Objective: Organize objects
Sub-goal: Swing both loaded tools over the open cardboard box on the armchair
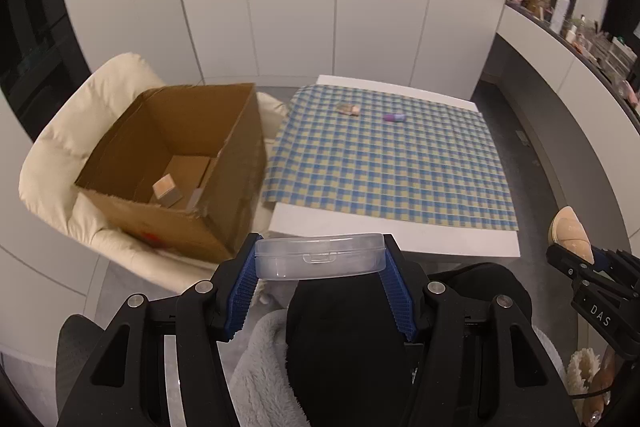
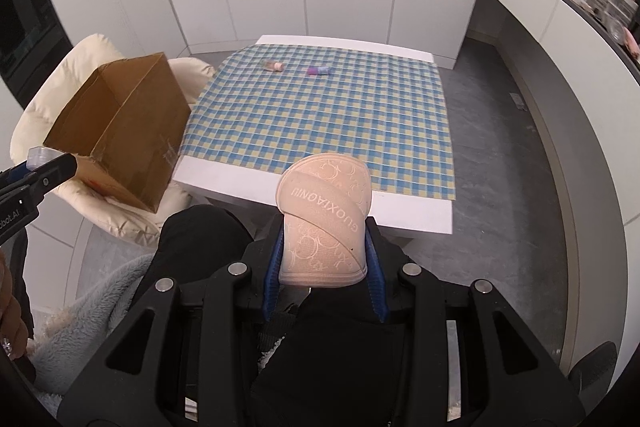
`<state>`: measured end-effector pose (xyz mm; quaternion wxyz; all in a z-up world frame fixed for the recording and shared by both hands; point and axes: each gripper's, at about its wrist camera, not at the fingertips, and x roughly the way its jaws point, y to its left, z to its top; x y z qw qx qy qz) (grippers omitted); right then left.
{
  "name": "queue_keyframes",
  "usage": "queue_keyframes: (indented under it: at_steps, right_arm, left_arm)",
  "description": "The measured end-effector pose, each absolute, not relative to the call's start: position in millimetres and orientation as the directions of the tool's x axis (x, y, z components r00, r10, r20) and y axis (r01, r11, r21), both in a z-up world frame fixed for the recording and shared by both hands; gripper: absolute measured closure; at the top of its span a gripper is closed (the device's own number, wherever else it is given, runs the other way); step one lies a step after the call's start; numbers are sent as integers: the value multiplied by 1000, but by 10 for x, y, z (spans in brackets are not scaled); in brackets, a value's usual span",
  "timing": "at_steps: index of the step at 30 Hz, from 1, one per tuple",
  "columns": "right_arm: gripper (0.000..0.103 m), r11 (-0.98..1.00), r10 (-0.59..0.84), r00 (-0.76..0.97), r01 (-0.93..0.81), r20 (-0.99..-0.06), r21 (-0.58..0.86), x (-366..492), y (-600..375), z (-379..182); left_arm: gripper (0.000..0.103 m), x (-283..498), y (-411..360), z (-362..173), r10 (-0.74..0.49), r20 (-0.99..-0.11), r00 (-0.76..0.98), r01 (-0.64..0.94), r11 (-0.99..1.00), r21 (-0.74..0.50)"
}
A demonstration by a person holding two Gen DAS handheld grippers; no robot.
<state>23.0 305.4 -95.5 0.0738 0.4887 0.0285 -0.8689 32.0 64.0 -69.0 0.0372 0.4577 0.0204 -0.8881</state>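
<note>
Left tongs (image 1: 320,259) clamping clear plastic case (image 1: 320,255), right tongs (image 2: 324,255) pinching beige embossed pad (image 2: 325,215)

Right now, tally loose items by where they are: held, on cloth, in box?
Held: 2 (clear case, beige pad)
On cloth: 2 (pink bottle, purple bottle)
In cardboard box: 1 visible (small carton)
Total: 5

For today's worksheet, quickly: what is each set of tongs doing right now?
Left tongs: closed on a clear case.
Right tongs: closed on a beige pad.
</note>
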Motion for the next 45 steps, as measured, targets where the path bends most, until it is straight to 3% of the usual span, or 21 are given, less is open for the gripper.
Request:
queue_keyframes:
  at_steps: [26, 45]
  right_arm:
    - [65, -825, -289, -384, 564, -877, 25, 207, 1322, -1209]
    - [65, -714, -329, -274, 698, -904, 48, -1, 577, -1441]
  left_arm:
    - [45, 792, -734, -895, -214, -848, -486, 416, -909, -9]
    - [45, 780, -1285, -1102, -258, -880, -399, 542, -841, 1]
